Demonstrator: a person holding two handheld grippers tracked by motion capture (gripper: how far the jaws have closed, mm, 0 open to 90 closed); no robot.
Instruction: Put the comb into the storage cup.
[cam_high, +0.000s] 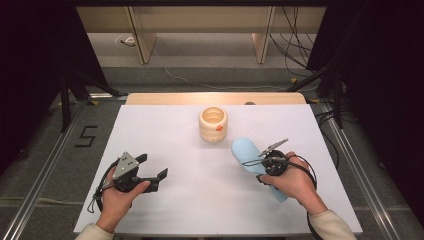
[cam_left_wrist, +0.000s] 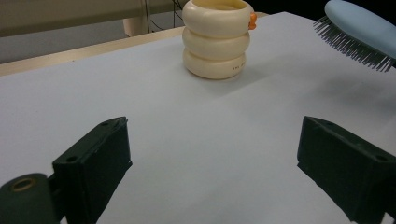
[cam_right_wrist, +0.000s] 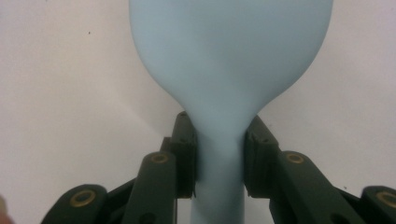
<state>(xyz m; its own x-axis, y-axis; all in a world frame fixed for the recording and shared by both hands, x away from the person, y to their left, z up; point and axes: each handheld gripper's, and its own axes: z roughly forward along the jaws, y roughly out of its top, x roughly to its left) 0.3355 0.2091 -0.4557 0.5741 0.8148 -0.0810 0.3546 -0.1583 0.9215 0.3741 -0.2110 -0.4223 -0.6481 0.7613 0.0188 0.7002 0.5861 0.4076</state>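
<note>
Two grippers are seen low in the high view. At lower left, the left gripper (cam_high: 152, 172) is held with its jaws spread wide and nothing between them. At lower right, the right gripper (cam_high: 266, 165) is clamped on the neck of a pale blue brush (cam_high: 244, 149), and in the right gripper view the jaws are pressed against both sides of the narrow neck just below the head (cam_right_wrist: 231, 51). The brush is carried above the white table (cam_high: 200, 200), bristles down, as shown at the upper right of the left gripper view. It is judged light, stiff and smooth, so the neck is the surest hold. Farther off, at upper centre, a cream ringed cup (cam_high: 213, 124) is stood upright.
</note>
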